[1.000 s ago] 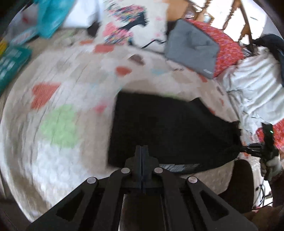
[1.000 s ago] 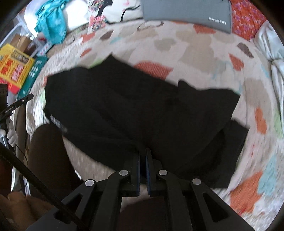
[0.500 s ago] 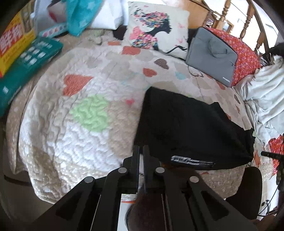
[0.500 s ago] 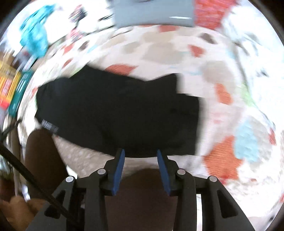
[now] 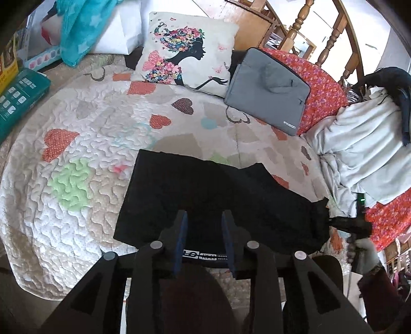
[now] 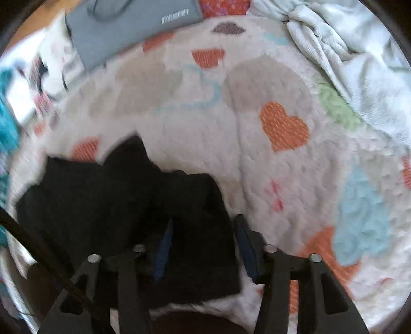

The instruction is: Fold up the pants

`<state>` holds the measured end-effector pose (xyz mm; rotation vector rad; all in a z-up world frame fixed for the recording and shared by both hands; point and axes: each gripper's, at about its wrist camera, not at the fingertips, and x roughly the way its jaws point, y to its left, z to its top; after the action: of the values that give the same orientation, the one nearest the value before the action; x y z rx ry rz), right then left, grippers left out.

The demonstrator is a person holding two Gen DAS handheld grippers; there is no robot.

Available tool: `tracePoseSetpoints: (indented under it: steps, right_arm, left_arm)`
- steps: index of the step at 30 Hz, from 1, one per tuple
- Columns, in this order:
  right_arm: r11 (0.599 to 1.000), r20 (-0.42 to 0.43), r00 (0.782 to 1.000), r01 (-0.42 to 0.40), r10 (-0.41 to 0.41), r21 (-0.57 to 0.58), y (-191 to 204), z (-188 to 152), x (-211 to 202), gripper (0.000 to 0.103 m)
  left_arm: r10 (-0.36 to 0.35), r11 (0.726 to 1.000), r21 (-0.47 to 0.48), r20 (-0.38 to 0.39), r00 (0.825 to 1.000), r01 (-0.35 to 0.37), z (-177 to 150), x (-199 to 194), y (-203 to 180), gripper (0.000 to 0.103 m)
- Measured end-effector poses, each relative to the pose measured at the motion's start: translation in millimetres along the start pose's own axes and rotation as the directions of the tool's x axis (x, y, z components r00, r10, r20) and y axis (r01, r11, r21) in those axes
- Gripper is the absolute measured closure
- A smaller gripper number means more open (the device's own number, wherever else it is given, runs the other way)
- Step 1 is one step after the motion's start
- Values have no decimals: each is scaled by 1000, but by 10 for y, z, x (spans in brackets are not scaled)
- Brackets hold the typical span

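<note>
My left gripper point(image 5: 204, 218) is spread wide with nothing between its blue pads, hanging over the near edge of the black pants point(image 5: 205, 200), which lie folded into a flat dark block on the heart-patterned quilt point(image 5: 77, 154). Their waistband label sits just under my fingers, right at the quilt's near border. My right gripper point(image 6: 203, 231) is likewise spread and holding nothing; it hovers above the right-hand end of the pants point(image 6: 128, 218), where a straight edge meets bare quilt point(image 6: 282, 179). That view is blurred, so finer folds in the cloth are hard to read. To the left of the pants the quilt runs open and bare out to its rounded edge, and beyond my right gripper there is also a broad stretch of free quilt. Farther back, the far edge of the pants is jagged, with a small peak of cloth sticking up. Past it rest a cushion printed with a floral silhouette point(image 5: 187, 48), a grey laptop sleeve point(image 5: 267, 90) leaning on a red flowered pillow point(image 5: 323, 90), and a rumpled pale sheet point(image 5: 359, 159) on the right. A teal box point(image 5: 18, 102) sits at the left margin, and wooden bed posts point(image 5: 298, 23) rise behind.
</note>
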<state>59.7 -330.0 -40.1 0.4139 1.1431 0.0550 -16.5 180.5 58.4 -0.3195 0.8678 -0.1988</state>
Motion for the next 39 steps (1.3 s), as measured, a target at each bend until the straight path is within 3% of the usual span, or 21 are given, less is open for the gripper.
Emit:
tracePoseSetpoints:
  steps: [1,4,5,7,9,11,13,15,16,17,20,22,24,25,27,29,32,35,39]
  right_arm:
    - [1000,13,1000,-21,21,14,-8,15,-49,93]
    - [999,64,998,31,-29,-19,-20,60,-219,94]
    - [999,61,997,51,-51,2,-86,72,-224,99]
    - [988,64,986,157,-157,10,-194,50,-202,99]
    - [958,41,960,274,-278,79,-421,28,-184,98]
    - [942,51,952,290,-302,169,-568,-7,-304,99]
    - [943,114,942,300,-317,142,-397,-23,-508,93]
    - [974,157,962,220,-225,51,-49,-33,-604,75]
    - [984,162,971,176,-175,8,116,-39,-607,54]
    - [991,158,981,123,-114,-47,333,-40,-574,42]
    - [979,125,990,92,-70,-180,859,-16,-344,41]
    - [957,104,989,132,-109,-257,1178,45,-103,41]
    - [928,69,977,213,-202,-306,1368,22,157,42]
    - [912,56,966,256,-251,-322,1416,6,262,45]
    - [861,47,934,346,-355,-373,1426,-117,411,84]
    - [869,55,940,332,-336,-368,1358,-152,323,95]
    - [881,113,942,335,-315,-333,1217,-197,-24,96]
    - [937,140,958,276,-250,-215,888,-183,-440,96]
    - [959,131,956,275,-264,-73,356,-195,-654,96]
  left_arm:
    - [8,1000,-3,-1,1000,-8,8,13,-16,77]
    - [8,1000,-23,-5,1000,-8,28,48,-24,76]
    - [5,1000,-29,-6,1000,-6,35,59,-28,76]
    - [-2,999,-35,-5,1000,2,47,71,-52,76]
    - [-4,1000,-30,-2,1000,4,53,77,-94,76]
    - [-3,1000,-22,-3,1000,3,51,87,-129,72]
    - [-6,1000,-20,-6,1000,6,51,114,-152,70]
    - [-14,999,-29,-4,1000,14,58,136,-167,70]
    - [-23,999,-36,0,1000,23,61,148,-180,70]
    - [-28,999,-40,1,1000,28,63,155,-195,70]
    - [-33,999,-35,-2,999,33,40,149,-259,70]
    - [-28,999,-26,-2,1000,28,21,120,-271,67]
    - [-30,999,-39,3,1000,30,8,76,-233,63]
    - [-32,998,-49,7,999,32,2,55,-206,61]
    - [-35,997,-68,14,999,36,0,11,-132,61]
    - [-30,997,-72,22,999,32,1,-26,-80,61]
    - [-29,997,-77,28,999,32,10,-39,1,61]
    - [-42,994,-98,28,999,44,10,4,88,61]
    - [-46,989,-141,5,999,46,-17,109,203,61]
